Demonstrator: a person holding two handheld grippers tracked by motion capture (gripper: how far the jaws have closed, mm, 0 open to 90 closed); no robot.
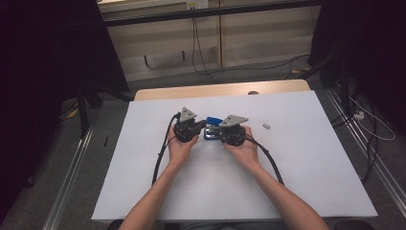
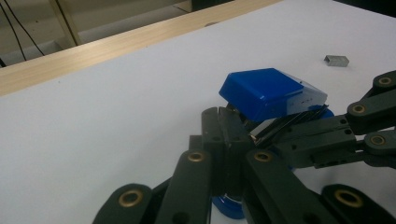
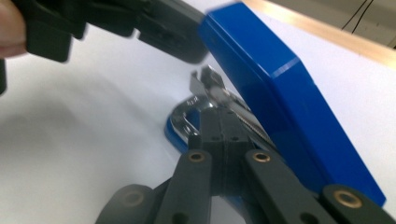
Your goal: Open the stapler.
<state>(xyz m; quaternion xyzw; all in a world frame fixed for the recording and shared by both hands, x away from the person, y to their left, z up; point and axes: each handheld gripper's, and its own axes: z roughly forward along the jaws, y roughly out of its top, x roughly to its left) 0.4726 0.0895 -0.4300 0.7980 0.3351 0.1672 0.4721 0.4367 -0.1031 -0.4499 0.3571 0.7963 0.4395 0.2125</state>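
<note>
The desk (image 1: pixel 143 177) lies white and bare to the left of my hands, with wide room out to its left edge. My left gripper (image 1: pixel 197 127) sits near the middle, its jaws pressed together at the end of the blue stapler (image 1: pixel 213 125) (I cannot tell whether they pinch any part of it). The stapler lies on the desk between my grippers, its blue top swung up. My right gripper (image 1: pixel 218 135) comes in from the other side, jaws together against the metal magazine under that top. Both forearms angle inward from the near edge, hands wrapped under the grippers. Further right lies a small block of staples (image 1: pixel 266 125), then open desk.
</note>
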